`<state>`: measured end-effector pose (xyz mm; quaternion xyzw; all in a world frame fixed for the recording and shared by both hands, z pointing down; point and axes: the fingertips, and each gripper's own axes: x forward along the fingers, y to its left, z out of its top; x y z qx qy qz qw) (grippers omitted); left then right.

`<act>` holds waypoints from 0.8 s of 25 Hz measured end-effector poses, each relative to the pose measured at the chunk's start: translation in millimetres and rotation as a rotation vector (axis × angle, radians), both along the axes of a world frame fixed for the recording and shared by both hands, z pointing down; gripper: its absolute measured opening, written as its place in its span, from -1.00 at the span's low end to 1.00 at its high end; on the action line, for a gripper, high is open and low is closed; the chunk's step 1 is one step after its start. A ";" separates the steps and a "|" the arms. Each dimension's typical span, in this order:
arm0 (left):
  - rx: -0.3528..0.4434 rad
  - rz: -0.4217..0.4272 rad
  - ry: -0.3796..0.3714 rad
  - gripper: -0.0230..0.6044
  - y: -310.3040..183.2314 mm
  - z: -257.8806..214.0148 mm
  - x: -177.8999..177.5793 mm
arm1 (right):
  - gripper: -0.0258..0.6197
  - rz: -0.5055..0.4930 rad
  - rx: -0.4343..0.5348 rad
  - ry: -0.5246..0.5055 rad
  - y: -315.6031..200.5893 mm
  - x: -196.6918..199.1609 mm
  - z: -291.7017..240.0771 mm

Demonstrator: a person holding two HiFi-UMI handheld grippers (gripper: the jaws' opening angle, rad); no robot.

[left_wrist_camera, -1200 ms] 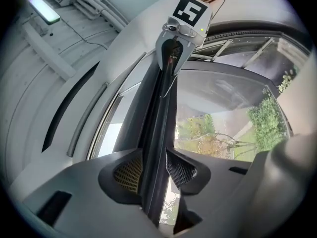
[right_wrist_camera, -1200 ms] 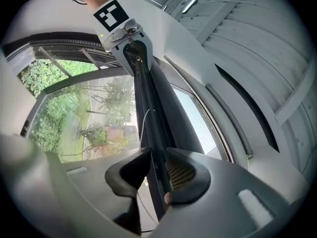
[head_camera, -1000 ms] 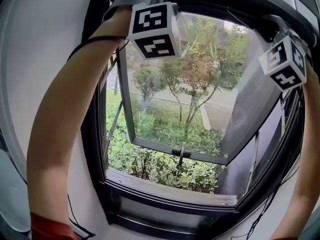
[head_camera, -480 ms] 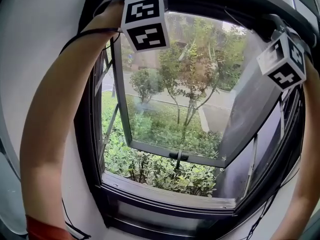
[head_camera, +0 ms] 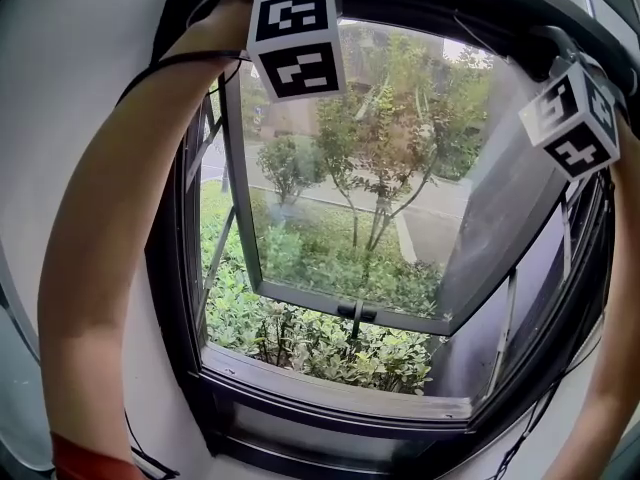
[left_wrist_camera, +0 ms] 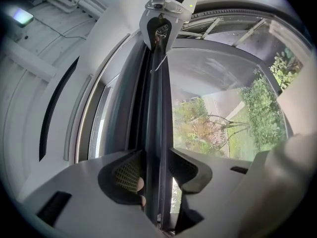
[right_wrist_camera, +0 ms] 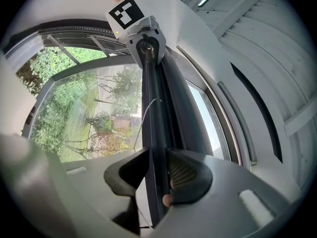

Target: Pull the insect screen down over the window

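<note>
The insect screen's dark pull bar [left_wrist_camera: 157, 108] runs along the top of the window, up against the dark housing [head_camera: 450, 8]. My left gripper [left_wrist_camera: 156, 175] is open and straddles the bar with its pads slack on it. In the head view only its marker cube [head_camera: 296, 40] shows, at the upper left. My right gripper [right_wrist_camera: 157, 175] is shut on the same bar [right_wrist_camera: 151, 113] further along, and its cube [head_camera: 572, 123] shows at the upper right. Each gripper view shows the other gripper at the bar's far end. The jaws themselves are hidden in the head view.
The glass sash [head_camera: 350, 313] is swung outward, with trees and shrubs beyond it. The sill [head_camera: 330, 388] lies below. Bare forearms reach up both sides of the opening, and white wall [head_camera: 70, 88] flanks the left.
The left gripper's cube has shifted slightly up and left against the top frame. The right cube has hardly moved. The view has swung a little.
</note>
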<state>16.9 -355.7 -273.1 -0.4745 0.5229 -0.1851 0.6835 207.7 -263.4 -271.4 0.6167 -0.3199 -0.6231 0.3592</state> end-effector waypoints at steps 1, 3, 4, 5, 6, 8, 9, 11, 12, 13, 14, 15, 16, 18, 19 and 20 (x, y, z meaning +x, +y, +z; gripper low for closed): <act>0.006 -0.004 -0.001 -0.42 0.0 -0.2 0.0 | -0.53 -0.002 0.000 -0.003 -0.5 -0.1 -0.6; 0.014 -0.004 0.001 -0.42 0.0 0.1 0.4 | -0.53 -0.002 0.000 -0.014 -2.2 0.0 -2.0; 0.016 -0.003 0.002 -0.42 0.2 0.7 0.6 | -0.50 -0.001 -0.004 -0.026 -3.1 0.4 -2.5; 0.017 -0.002 0.000 -0.42 0.4 1.5 0.7 | -0.49 -0.002 -0.008 -0.039 -3.8 0.8 -2.7; 0.017 -0.002 -0.001 -0.42 0.6 2.3 0.7 | -0.49 -0.003 -0.012 -0.049 -4.0 1.2 -2.6; 0.016 -0.004 -0.007 -0.42 0.9 3.6 0.5 | -0.49 -0.011 -0.015 -0.051 -3.1 1.4 -1.9; 0.015 -0.007 -0.011 -0.42 1.3 4.2 0.7 | -0.49 -0.015 -0.014 -0.049 -2.3 1.3 -1.3; 0.012 -0.011 -0.020 -0.42 2.3 6.2 1.2 | -0.49 -0.020 -0.013 -0.044 -1.5 0.9 0.9; 0.010 -0.011 -0.023 -0.42 2.6 7.7 0.9 | -0.49 -0.022 -0.016 -0.041 -1.8 0.6 2.7; 0.009 -0.010 -0.023 -0.42 2.5 9.3 0.2 | -0.49 -0.025 -0.021 -0.039 -2.5 0.3 5.0; 0.008 -0.007 -0.020 -0.42 2.2 10.6 -0.4 | -0.44 -0.026 -0.028 -0.038 -3.4 0.1 7.5; 0.005 -0.003 -0.018 -0.42 1.9 11.9 -0.5 | -0.40 -0.026 -0.036 -0.037 -4.1 0.0 9.9; 0.000 0.000 -0.018 -0.42 1.6 13.4 -0.3 | -0.39 -0.023 -0.043 -0.037 -4.6 0.0 12.1; -0.010 -0.003 -0.026 -0.42 1.4 17.1 -0.4 | -0.39 -0.016 -0.056 -0.034 -5.1 -0.2 15.9; -0.012 -0.005 -0.030 -0.42 1.5 19.2 -0.7 | -0.39 -0.016 -0.060 -0.032 -5.1 -0.4 17.8; -0.015 -0.006 -0.032 -0.42 1.9 21.3 -1.1 | -0.38 -0.019 -0.064 -0.032 -4.9 -0.5 19.8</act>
